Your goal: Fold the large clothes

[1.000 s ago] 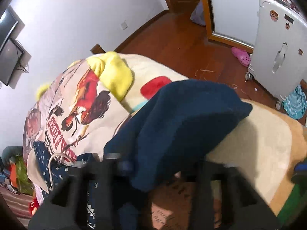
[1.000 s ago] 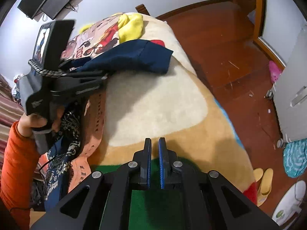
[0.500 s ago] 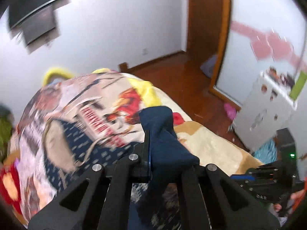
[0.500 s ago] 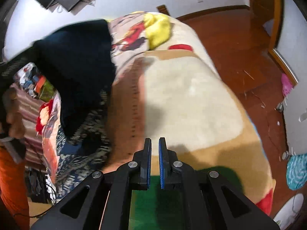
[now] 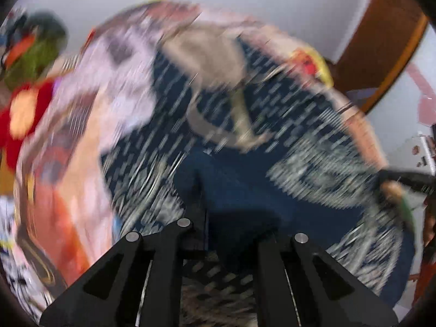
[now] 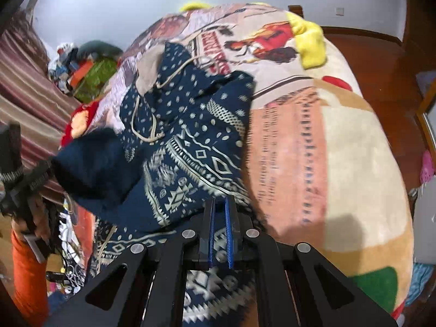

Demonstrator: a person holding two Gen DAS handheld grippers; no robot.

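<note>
A navy hoodie [image 6: 190, 141] with a white pattern, a beige hood lining [image 6: 147, 68] and drawstrings lies on the cartoon blanket [image 6: 340, 150] of a bed. In the right wrist view my left gripper [image 6: 43, 171] sits at the left edge, shut on the hoodie's plain navy sleeve [image 6: 92, 163], which hangs over the garment's left side. The left wrist view is blurred. It shows the left gripper [image 5: 207, 190] pinching that navy cloth above the hoodie [image 5: 299, 185], with one finger hidden by the cloth. My right gripper [image 6: 219, 201] is shut with nothing between its pads, over the hoodie's near right edge.
A yellow plush piece [image 6: 310, 43] lies at the bed's far side. Wooden floor [image 6: 381, 62] runs along the right, with a pink slipper [image 6: 427, 166]. A pile of clutter [image 6: 90, 68] and striped cloth [image 6: 24, 81] sit at the left. An orange sleeve [image 6: 27, 272] is at the lower left.
The left gripper has carried the navy sleeve from the bed's right side across the hoodie to its left, rolling as it went. The right gripper, still shut, has moved over the hoodie.
</note>
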